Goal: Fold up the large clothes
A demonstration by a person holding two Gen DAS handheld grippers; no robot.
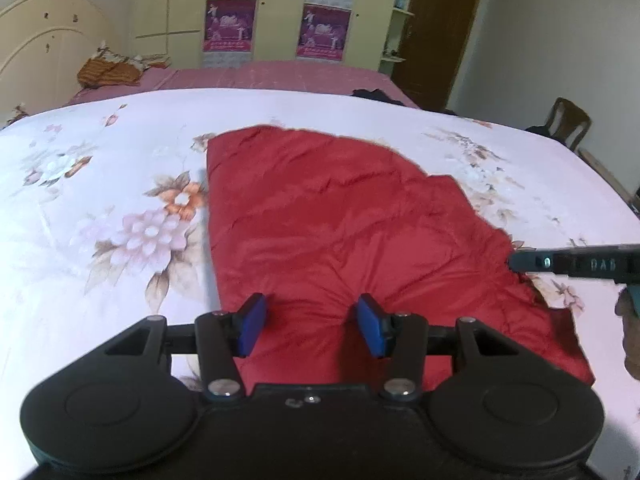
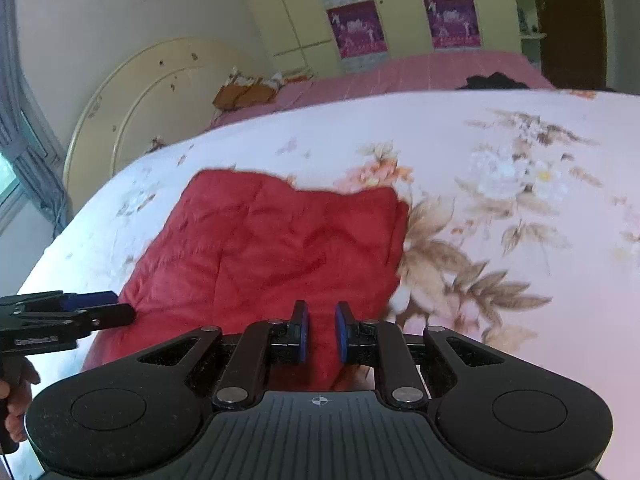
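Hovering low over the near edge of the bed, the left gripper (image 1: 311, 326) is holding its blue fingers (image 1: 251, 325) wide apart, with nothing between them and the red quilted garment (image 1: 340, 224) lying directly beneath. The right gripper (image 2: 321, 332) is keeping its fingers (image 2: 301, 330) only a narrow gap apart above the same garment's near hem; whether any cloth is caught between them cannot be told, since the fabric is passing under the pads there. Each tool is showing at the side of the other's view, the right one (image 1: 576, 262) reaching in at the garment's right border. The garment is lying spread and already partly folded on the floral bedspread (image 1: 100, 200), running from the near edge of the bed toward its middle, with bare bedspread on both sides. Farther back, a pink sheet (image 1: 280, 74) is covering the rest of the bed, an orange bundle of cloth (image 1: 110, 70) is sitting near the cream headboard (image 1: 44, 40), and yellow wardrobes with purple posters (image 1: 230, 24) are standing along the far wall.
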